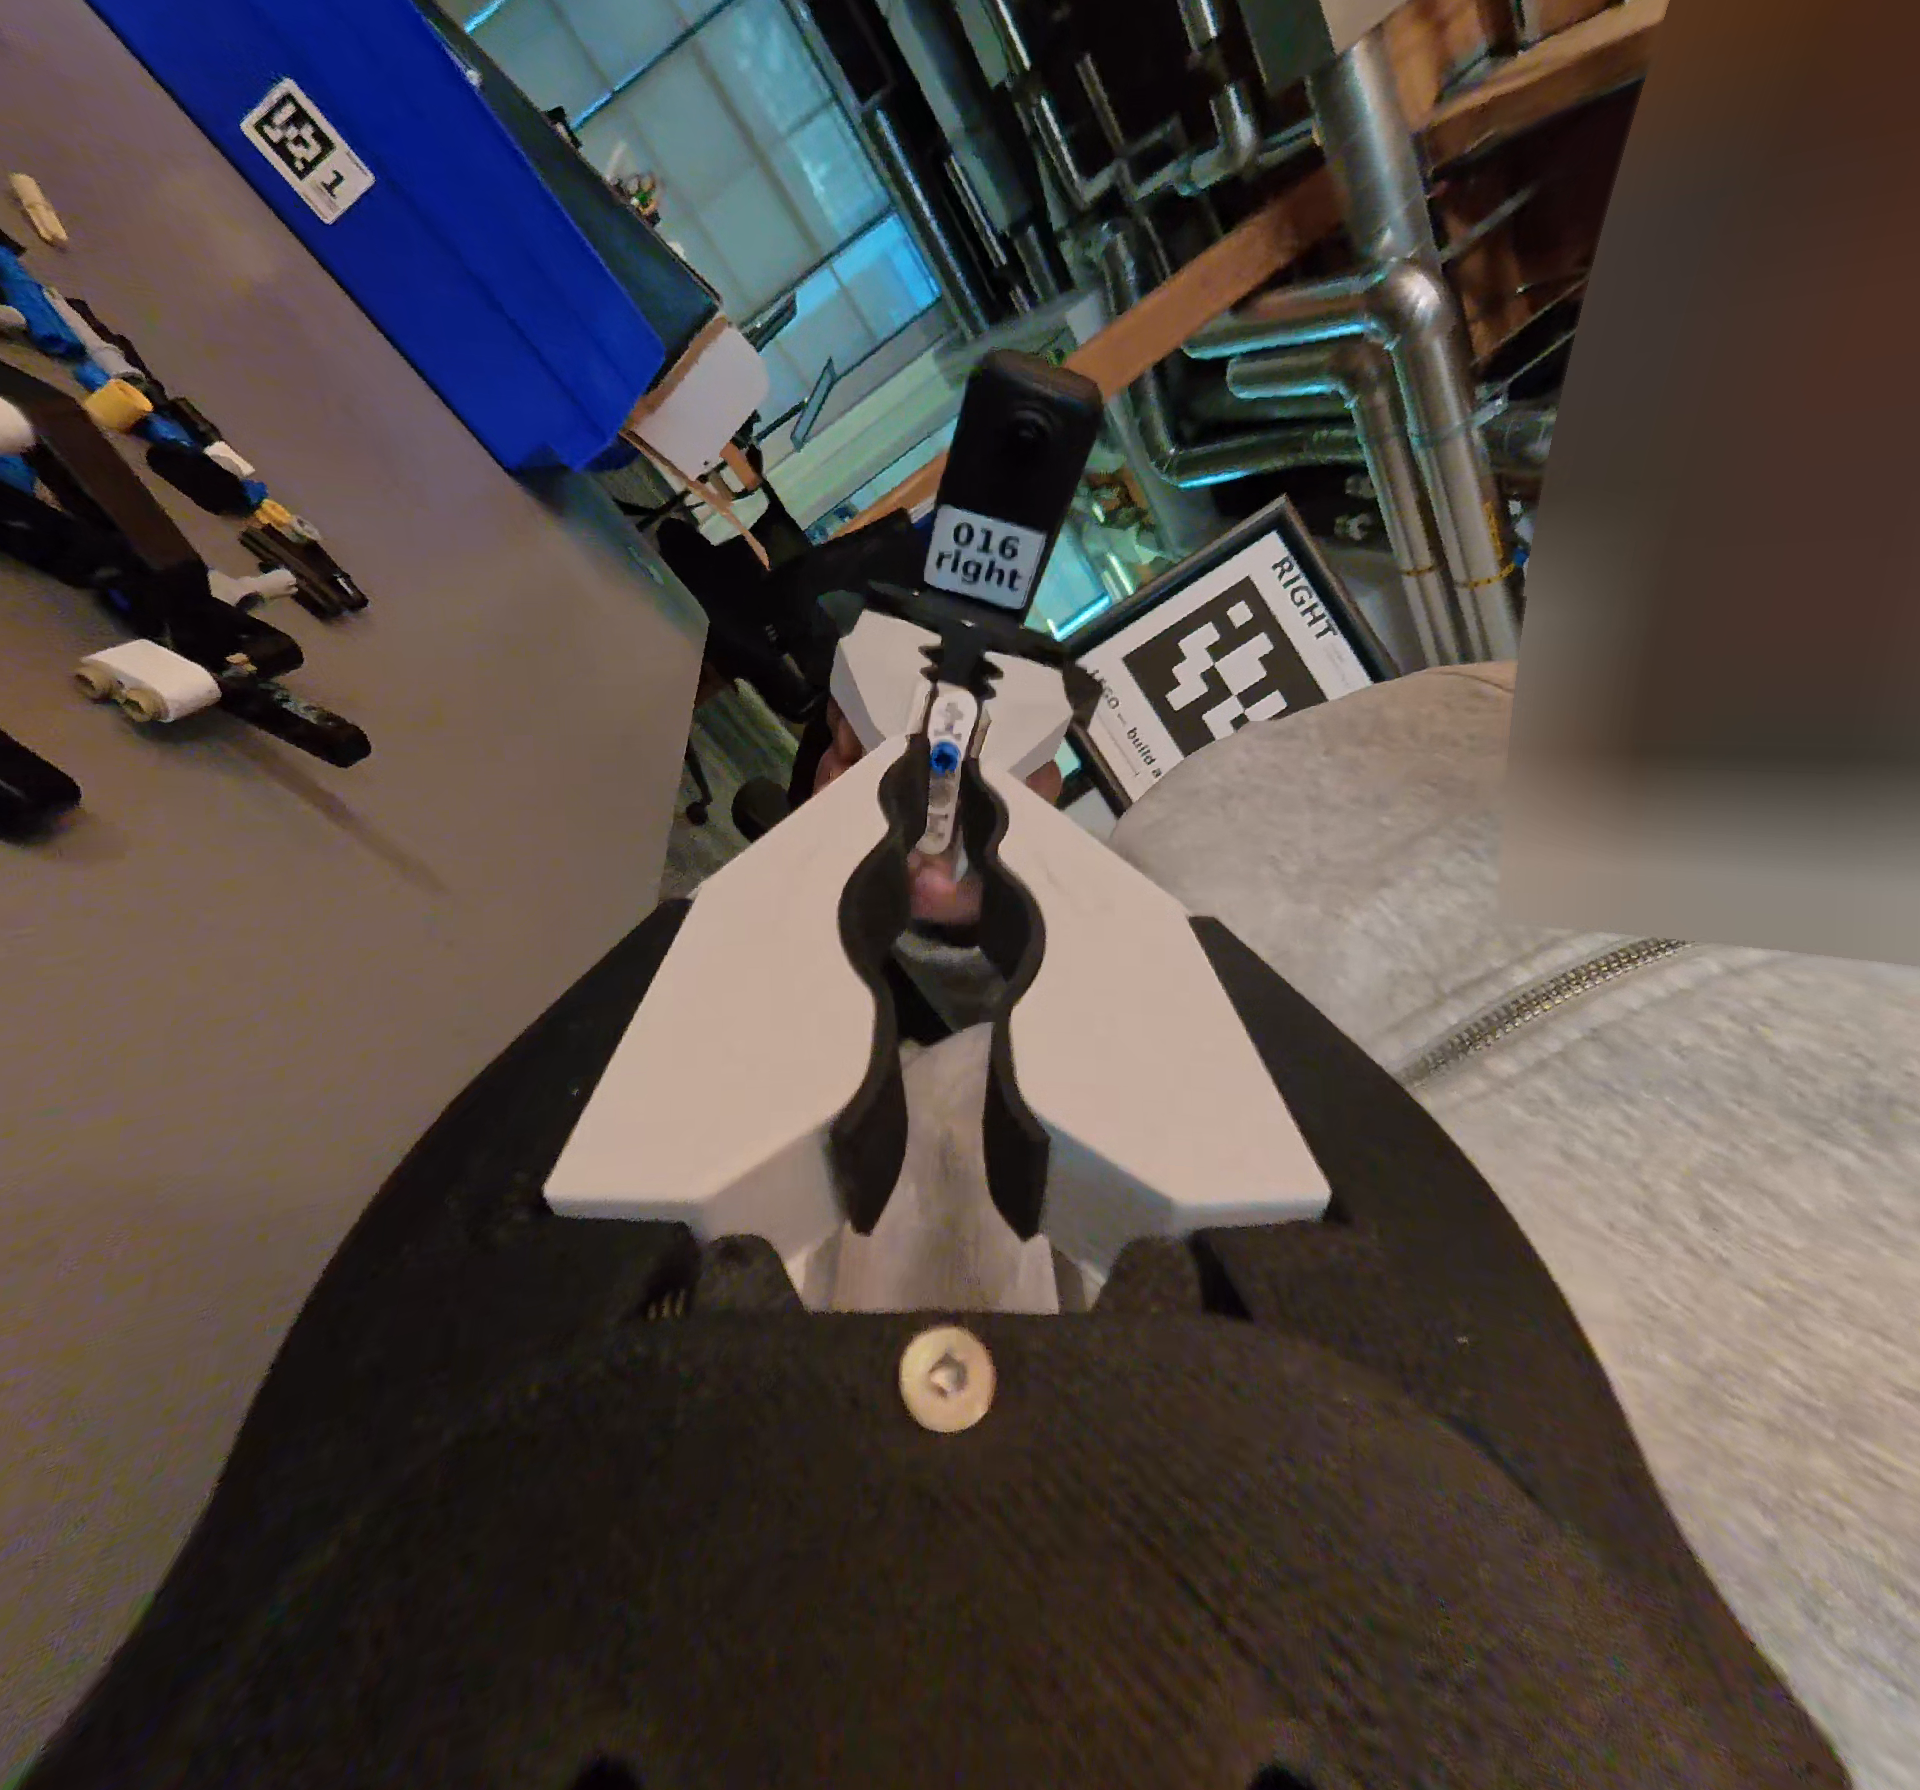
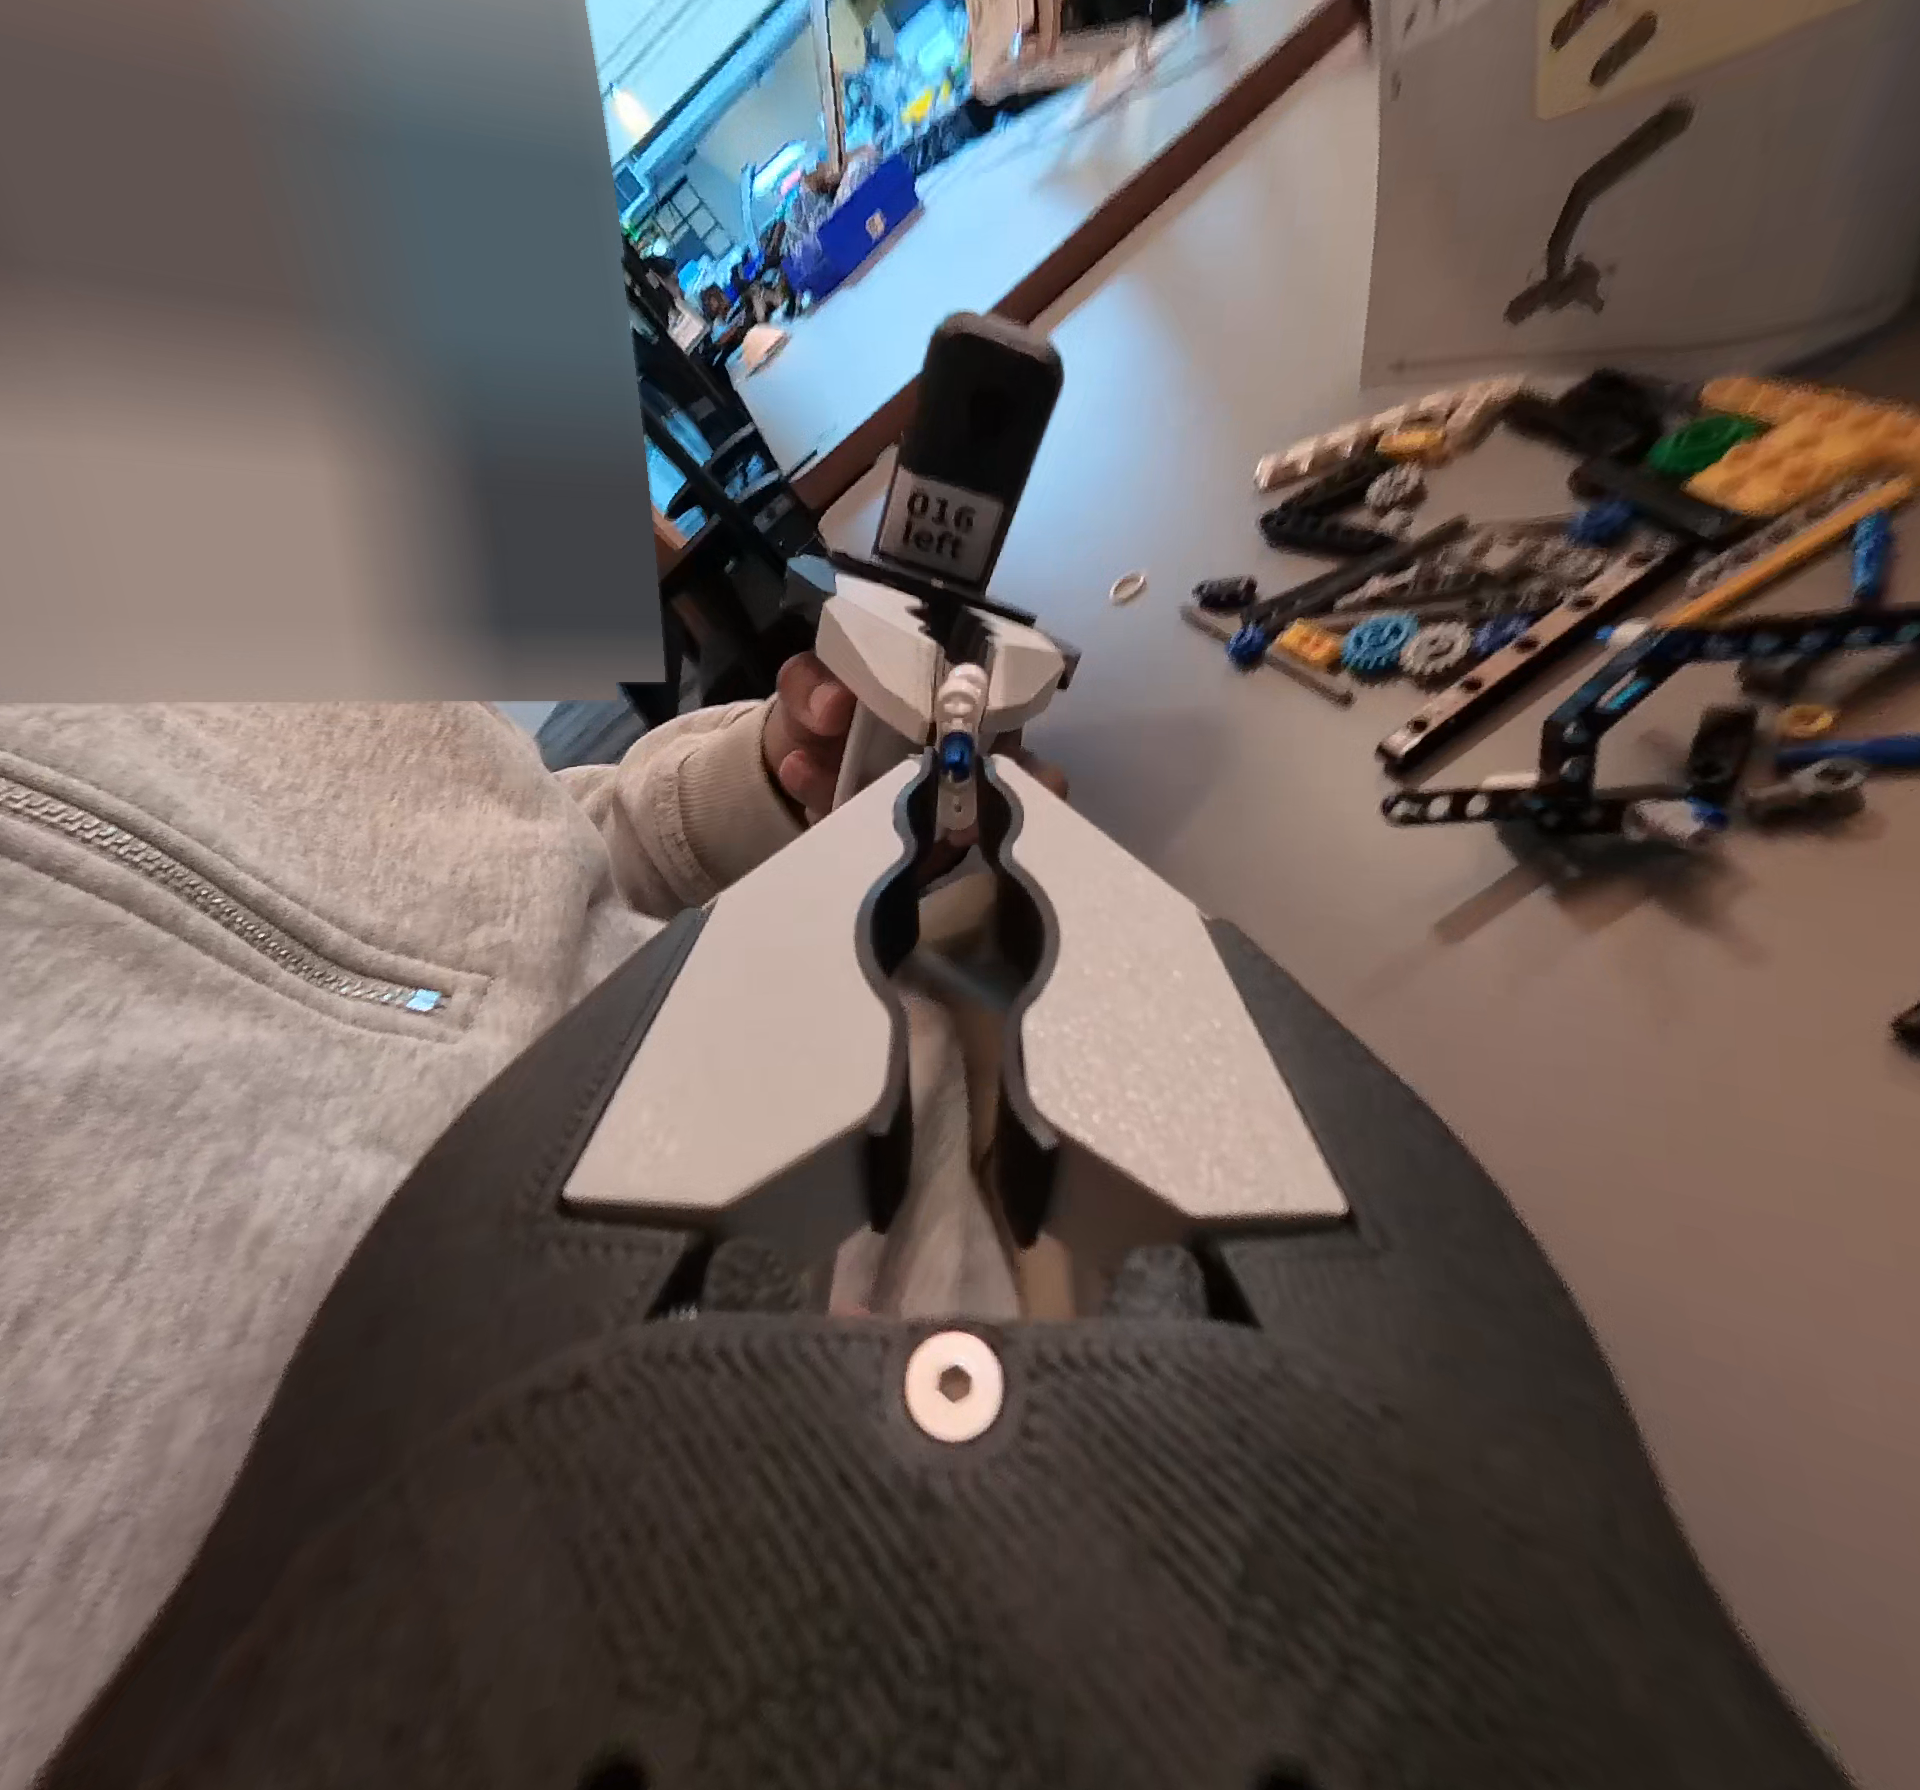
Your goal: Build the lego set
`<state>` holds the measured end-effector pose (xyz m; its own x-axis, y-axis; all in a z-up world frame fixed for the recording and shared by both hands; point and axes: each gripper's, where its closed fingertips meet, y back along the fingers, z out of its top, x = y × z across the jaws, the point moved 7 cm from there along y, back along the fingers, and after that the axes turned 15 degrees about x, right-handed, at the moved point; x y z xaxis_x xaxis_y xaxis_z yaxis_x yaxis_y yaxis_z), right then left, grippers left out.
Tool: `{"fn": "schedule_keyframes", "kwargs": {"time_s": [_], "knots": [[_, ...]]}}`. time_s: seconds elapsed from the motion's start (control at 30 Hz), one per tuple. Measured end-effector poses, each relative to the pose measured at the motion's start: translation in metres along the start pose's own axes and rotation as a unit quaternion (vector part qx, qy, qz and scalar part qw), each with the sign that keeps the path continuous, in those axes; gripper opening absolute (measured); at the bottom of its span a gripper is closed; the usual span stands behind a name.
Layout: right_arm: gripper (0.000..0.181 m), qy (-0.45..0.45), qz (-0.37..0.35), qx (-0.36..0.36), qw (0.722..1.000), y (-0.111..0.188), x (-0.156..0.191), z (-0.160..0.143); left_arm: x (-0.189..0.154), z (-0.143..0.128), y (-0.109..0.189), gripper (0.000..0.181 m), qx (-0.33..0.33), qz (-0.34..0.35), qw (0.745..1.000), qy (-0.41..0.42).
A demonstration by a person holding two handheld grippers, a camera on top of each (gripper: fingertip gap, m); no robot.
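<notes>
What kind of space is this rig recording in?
Probably an industrial workshop or lab rather than a home: bare metal ducts run overhead, a blue bin carries a printed marker, and the grey table holds loose lego parts, with more long workbenches behind.

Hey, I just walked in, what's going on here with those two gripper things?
A person in a grey zip sweatshirt holds both grippers up off the table, tip to tip. The left gripper and the right gripper are both closed on one small white lego beam with a blue pin in it, apparently joining or passing it. The remaining lego parts lie loose on the grey table.
</notes>
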<state>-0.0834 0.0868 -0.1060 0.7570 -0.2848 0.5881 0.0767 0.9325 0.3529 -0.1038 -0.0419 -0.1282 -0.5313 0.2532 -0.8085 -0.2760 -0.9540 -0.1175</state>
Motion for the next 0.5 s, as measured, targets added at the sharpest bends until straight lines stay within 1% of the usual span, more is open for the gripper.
{"fn": "schedule_keyframes", "kwargs": {"time_s": [0.03, 0.23, 0.3, 0.4, 0.5], "knots": [[0.005, -0.009, 0.006, 0.013, 1.0, -0.0015, 0.0001, -0.0013, -0.0002, -0.0014, -0.0016, 0.004, 0.009, 0.003, 1.0, -0.003], [0.004, -0.057, 0.038, 0.037, 0.997, -0.0012, -0.0015, -0.0012, -0.0003, -0.0025, -0.0018, 0.004, 0.019, 0.008, 1.0, -0.014], [0.004, -0.082, 0.065, 0.032, 0.994, -0.0012, -0.0031, -0.0018, -0.0012, -0.0022, -0.0018, 0.004, 0.021, 0.011, 0.999, -0.023], [0.005, -0.122, 0.103, 0.012, 0.987, -0.0022, -0.0071, -0.0018, 0.0007, -0.0006, -0.0005, 0.003, 0.004, -0.002, 1.0, -0.006], [0.005, -0.124, 0.107, -0.004, 0.987, -0.0033, -0.0088, -0.0021, 0.0021, 0.0003, 0.0, 0.003, -0.005, -0.006, 1.0, 0.005]]}}
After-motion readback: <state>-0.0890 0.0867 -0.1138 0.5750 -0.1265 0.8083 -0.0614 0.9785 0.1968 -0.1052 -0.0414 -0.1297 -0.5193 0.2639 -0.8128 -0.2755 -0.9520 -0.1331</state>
